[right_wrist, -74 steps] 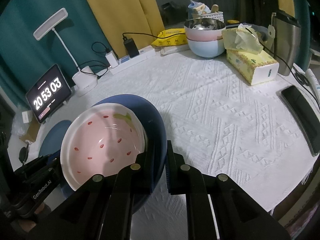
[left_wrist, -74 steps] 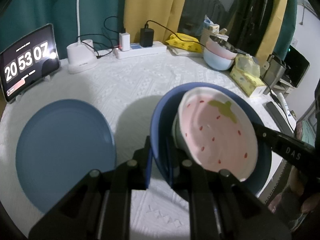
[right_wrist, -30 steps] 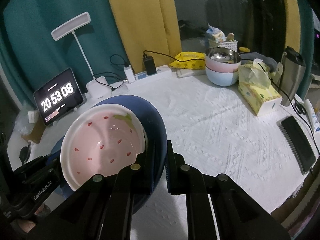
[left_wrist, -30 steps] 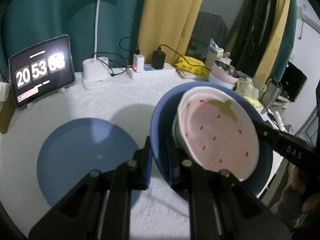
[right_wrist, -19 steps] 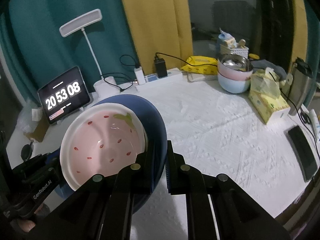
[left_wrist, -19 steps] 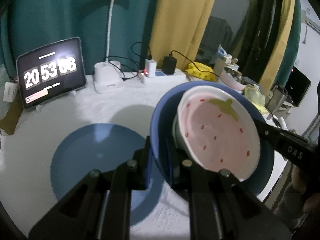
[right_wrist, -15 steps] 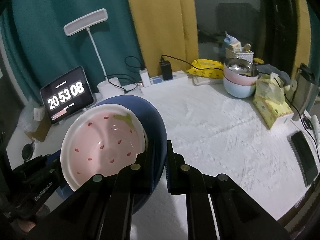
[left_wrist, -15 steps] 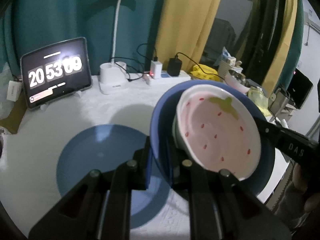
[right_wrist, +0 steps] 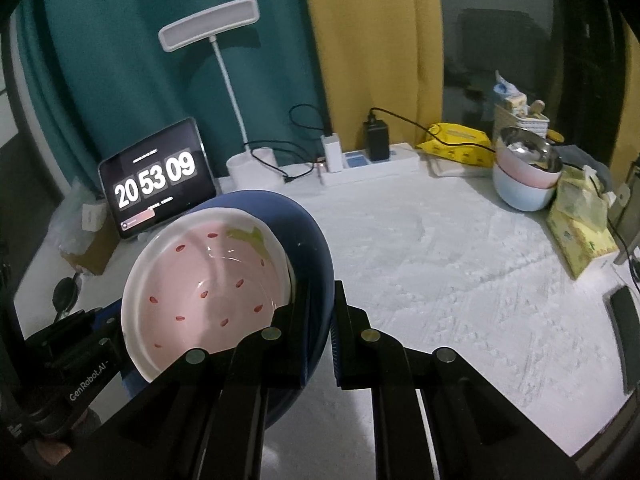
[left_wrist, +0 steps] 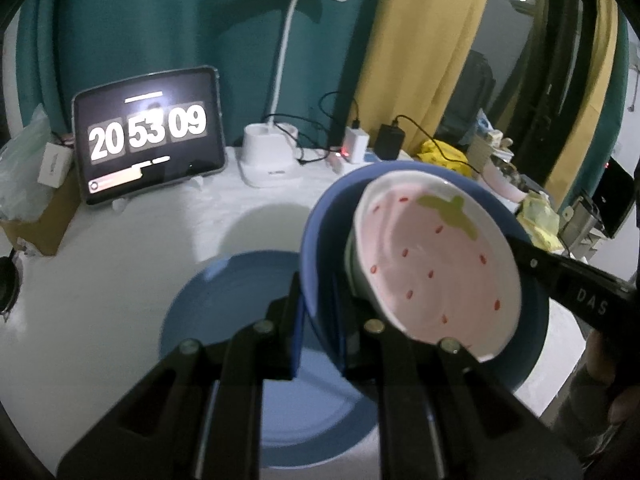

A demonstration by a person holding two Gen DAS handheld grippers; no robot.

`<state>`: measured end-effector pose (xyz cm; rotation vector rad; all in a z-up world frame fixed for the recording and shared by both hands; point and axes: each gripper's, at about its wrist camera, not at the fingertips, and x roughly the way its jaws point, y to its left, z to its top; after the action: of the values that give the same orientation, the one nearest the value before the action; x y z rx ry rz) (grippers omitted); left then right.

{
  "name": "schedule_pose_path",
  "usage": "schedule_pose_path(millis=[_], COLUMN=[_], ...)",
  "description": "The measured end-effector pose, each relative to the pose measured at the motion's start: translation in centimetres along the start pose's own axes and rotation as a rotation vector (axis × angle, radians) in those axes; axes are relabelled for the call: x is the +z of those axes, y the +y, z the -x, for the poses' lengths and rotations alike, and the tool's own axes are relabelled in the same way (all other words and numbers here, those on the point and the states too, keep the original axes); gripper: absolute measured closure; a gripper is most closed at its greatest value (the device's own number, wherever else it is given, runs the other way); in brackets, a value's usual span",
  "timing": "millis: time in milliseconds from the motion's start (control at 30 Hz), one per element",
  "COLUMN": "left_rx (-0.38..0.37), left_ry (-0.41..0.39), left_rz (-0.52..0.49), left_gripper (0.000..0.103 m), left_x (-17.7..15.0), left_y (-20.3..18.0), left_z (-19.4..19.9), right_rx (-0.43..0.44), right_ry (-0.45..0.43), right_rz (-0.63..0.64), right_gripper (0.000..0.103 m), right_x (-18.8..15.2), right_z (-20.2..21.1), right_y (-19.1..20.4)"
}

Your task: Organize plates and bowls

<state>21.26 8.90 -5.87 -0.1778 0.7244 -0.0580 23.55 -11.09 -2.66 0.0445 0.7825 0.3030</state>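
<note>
Partly hidden: flat blue plate [left_wrist: 224, 340] on table behind left gripper [left_wrist: 320, 316]. Both grippers, right gripper [right_wrist: 320, 316] too, pinch opposite rims of blue bowl [left_wrist: 324, 240]; strawberry bowl [left_wrist: 436, 264] nested inside. White textured tablecloth [right_wrist: 460, 280]; teal, yellow curtains behind.

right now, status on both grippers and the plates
Left gripper and right gripper shut on blue plate rims, strawberry bowl riding inside. Second blue plate below on table. Nothing blocking.
</note>
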Motion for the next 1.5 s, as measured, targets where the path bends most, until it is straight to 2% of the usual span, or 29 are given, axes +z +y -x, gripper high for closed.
schedule_pose_path(millis=[767,1100,1500], left_rx=[0.073,0.098,0.144], left_ry=[0.062,0.073,0.057], left_rz=[0.072,0.075,0.023], left_gripper=[0.091,0.091,0.089], left_x=[-0.5,-0.3,-0.1], left_y=[6.2,6.6,5.7], left_z=[-1.9,-2.5,-2.4], right_rx=[0.064,0.091,0.105], right_ry=[0.091,0.119,0.139], right_rz=[0.052,0.048,0.012], right_gripper=[0.092,0.092,0.09], right_x=[0.3,0.4,0.3], right_z=[-5.5,-7.3,-8.0], right_y=[4.5,4.8,4.1])
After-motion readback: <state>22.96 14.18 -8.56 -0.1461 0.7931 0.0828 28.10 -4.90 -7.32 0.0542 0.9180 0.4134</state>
